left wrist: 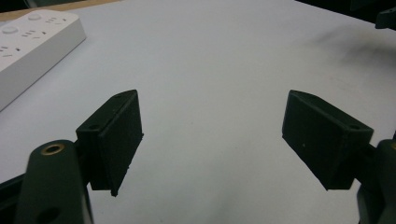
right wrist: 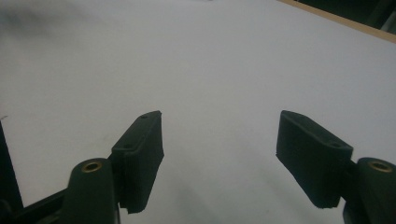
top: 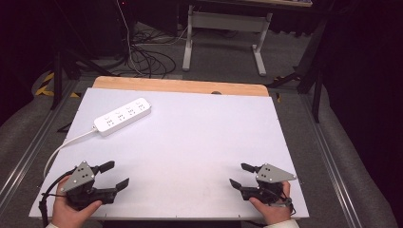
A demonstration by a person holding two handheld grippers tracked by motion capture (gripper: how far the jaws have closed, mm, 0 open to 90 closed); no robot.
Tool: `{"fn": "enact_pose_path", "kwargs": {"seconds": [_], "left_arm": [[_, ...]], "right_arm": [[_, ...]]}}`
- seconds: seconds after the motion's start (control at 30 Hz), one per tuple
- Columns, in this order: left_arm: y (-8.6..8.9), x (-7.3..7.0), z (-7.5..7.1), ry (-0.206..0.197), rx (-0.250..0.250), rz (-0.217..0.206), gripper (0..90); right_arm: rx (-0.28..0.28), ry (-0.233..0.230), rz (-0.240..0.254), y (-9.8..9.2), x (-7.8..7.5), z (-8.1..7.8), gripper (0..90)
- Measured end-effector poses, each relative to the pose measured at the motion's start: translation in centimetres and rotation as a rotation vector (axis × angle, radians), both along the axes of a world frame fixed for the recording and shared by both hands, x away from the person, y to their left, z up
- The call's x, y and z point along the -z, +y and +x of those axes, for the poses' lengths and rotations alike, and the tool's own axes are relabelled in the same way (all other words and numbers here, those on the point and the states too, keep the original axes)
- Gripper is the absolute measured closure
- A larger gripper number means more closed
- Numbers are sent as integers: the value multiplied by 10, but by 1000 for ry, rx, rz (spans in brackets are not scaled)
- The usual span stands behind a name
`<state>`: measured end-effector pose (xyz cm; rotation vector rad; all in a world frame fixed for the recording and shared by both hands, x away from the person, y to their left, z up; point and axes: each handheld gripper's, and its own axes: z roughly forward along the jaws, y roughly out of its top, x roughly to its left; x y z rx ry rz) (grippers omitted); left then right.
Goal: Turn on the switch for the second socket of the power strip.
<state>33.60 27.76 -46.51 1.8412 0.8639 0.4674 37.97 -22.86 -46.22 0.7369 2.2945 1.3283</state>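
A white power strip (top: 123, 115) lies at the far left of the white board, its white cord (top: 64, 148) curving off the left edge. In the left gripper view the power strip (left wrist: 32, 46) sits at the upper left. My left gripper (top: 115, 174) rests near the board's front left corner, held in a hand, jaws wide apart with nothing between them (left wrist: 212, 140). My right gripper (top: 240, 175) rests near the front right corner, also held in a hand and open on bare board (right wrist: 219, 154).
The white board (top: 190, 142) lies on a wooden table whose far edge (top: 180, 85) shows. Beyond the table, cables (top: 147, 59) and a white desk frame (top: 223, 40) stand on the floor. Metal rails (top: 328, 152) run along both sides.
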Motion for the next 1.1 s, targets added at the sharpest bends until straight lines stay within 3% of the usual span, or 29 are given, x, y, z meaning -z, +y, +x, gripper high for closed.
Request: {"fn": "enact_pose_path", "kwargs": {"seconds": [0.3,0.43,0.7,0.87,0.97,1.1], "left_arm": [[2,-1,1,2,-9,1,201],[5,-1,2,24,-10,-34,195],[5,-5,0,-11,-21,29,208],[5,-6,0,-13,-11,36,220],[4,-9,0,4,-14,24,247],[3,-19,2,35,-13,57,276]], "right_arm": [[5,-5,0,0,0,0,323],[6,-4,3,0,0,0,324],[6,0,3,0,0,0,324],[7,0,6,-1,1,0,324],[6,2,6,-1,1,1,325],[7,8,3,0,2,1,325]]}}
